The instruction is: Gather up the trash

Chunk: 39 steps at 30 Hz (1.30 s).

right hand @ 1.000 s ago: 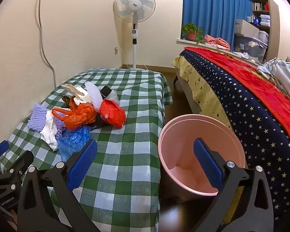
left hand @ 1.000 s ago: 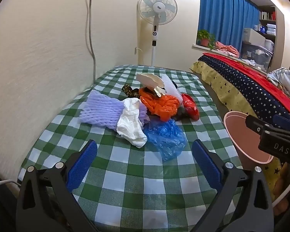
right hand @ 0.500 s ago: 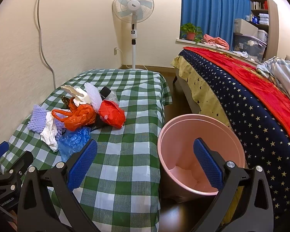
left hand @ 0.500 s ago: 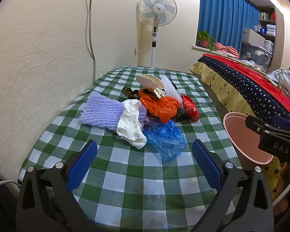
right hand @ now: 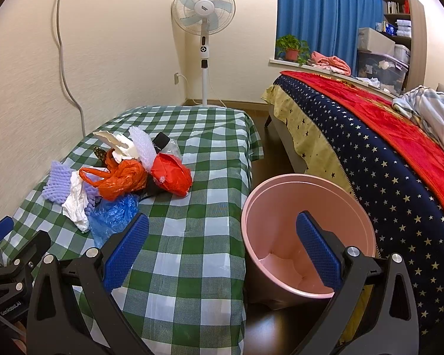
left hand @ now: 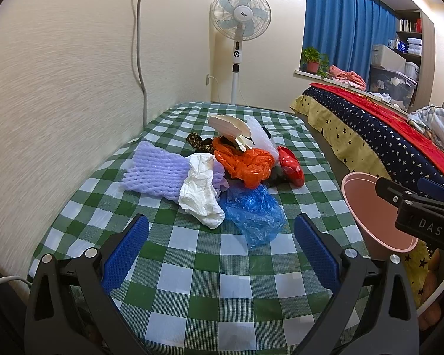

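- The trash lies in one heap on a table under a green-and-white checked tablecloth (left hand: 198,269), at mid-frame in the left wrist view and at left of centre in the right wrist view.
- Nearest the left camera is a crumpled blue plastic bag (left hand: 253,211), touching a white crumpled wrapper (left hand: 201,190) just to its left.
- The white wrapper lies partly over a lilac foam fruit net (left hand: 159,171), which spreads toward the left of the frame.
- Above the blue bag sits an orange plastic bag (left hand: 245,164); at its right is a red plastic bag (left hand: 291,164), with something dark beneath them that cannot be made out.
- A white foam tray (left hand: 228,125) tops the heap, tilted, beside a strip of bubble wrap (left hand: 259,136).
- A pink waste bin (right hand: 306,233) stands on the floor just beside the table's right edge, between table and bed; nothing shows inside it.
- The left gripper (left hand: 219,247) hovers over the near part of the cloth, jaws spread wide and empty, the heap just beyond its blue pads (left hand: 124,251).
- The right gripper (right hand: 222,250) is likewise spread wide with nothing in it, one pad over the cloth edge, the other over the bin mouth.
- A bed with a starred navy and red cover (right hand: 399,153) fills the right side.
- A pedestal fan (right hand: 204,11) stands at upper centre by the wall; blue curtains (right hand: 325,14) hang at upper right.
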Each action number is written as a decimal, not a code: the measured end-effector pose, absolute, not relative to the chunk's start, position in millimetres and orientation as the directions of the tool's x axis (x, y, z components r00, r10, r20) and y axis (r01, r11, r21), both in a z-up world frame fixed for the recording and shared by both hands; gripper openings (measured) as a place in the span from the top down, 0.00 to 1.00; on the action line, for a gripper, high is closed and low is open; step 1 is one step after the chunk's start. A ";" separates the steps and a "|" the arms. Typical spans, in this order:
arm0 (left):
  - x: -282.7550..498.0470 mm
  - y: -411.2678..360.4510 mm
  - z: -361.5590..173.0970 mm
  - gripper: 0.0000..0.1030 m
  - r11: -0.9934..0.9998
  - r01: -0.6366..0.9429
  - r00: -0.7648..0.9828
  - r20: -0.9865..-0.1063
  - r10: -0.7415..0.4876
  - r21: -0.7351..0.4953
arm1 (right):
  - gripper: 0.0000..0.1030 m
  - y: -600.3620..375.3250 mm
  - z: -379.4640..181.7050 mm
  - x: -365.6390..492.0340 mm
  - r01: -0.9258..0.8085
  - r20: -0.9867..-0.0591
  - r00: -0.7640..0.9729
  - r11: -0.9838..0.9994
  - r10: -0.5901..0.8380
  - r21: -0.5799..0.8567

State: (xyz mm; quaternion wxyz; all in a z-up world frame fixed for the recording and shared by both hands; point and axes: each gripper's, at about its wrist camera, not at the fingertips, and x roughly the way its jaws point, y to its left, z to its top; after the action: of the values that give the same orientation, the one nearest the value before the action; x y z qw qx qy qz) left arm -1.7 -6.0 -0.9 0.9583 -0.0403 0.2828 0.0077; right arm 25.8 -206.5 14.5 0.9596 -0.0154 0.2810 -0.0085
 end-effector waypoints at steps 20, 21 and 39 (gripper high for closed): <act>-2.2 -6.2 -1.4 0.08 0.997 -0.037 0.840 -0.542 -0.008 -0.074 | 0.05 -207.2 14.1 25.8 0.007 -0.539 0.842 0.999 -0.023 -0.032; -2.2 -6.2 -1.2 0.08 0.997 -0.038 0.840 -0.542 -0.008 -0.074 | 0.05 -207.1 14.3 25.7 0.007 -0.539 0.842 0.999 -0.023 -0.032; 17.5 10.1 -5.4 0.55 0.991 -0.058 0.818 -0.575 -0.024 -0.123 | 0.51 -197.3 -0.5 40.3 -0.126 -0.575 0.793 0.977 0.202 0.169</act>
State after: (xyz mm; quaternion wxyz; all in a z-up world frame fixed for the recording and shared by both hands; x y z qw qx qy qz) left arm 17.5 10.1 -5.4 0.9510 -0.0677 0.3016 0.0090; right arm 40.3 -197.3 -0.5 0.9449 0.0611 0.3098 0.0867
